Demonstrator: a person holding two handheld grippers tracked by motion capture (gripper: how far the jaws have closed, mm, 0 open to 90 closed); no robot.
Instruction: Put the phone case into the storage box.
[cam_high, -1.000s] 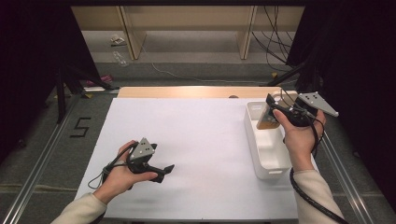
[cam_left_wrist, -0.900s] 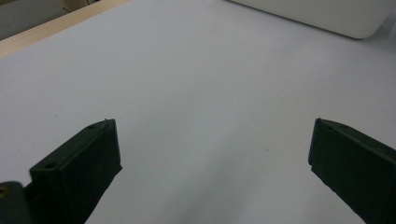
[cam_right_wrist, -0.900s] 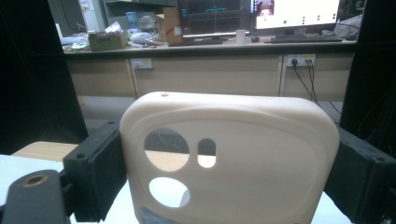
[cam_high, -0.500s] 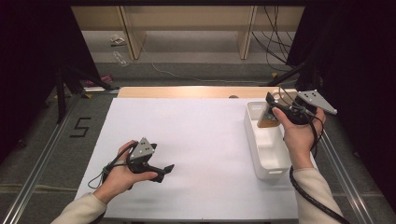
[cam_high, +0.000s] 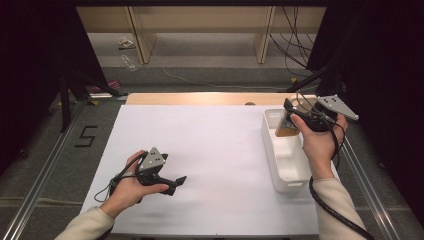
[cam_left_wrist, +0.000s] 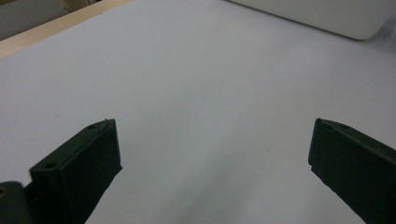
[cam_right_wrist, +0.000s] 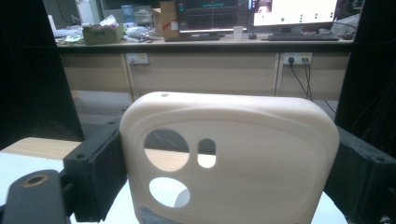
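In the right gripper view, a cream phone case (cam_right_wrist: 229, 158) with camera cutouts is clamped upright between the fingers (cam_right_wrist: 95, 172) of the right gripper (cam_high: 289, 116), one pad pressed against each of its side edges. In the high view, the case (cam_high: 286, 126) is held at the right of the frame, above the far end of a white tray (cam_high: 290, 177) set on the tabletop (cam_high: 220, 150). At the lower left of that frame, the left gripper (cam_high: 177, 182) is held low over the white tabletop, its fingers (cam_left_wrist: 81, 163) spread wide with nothing between them.
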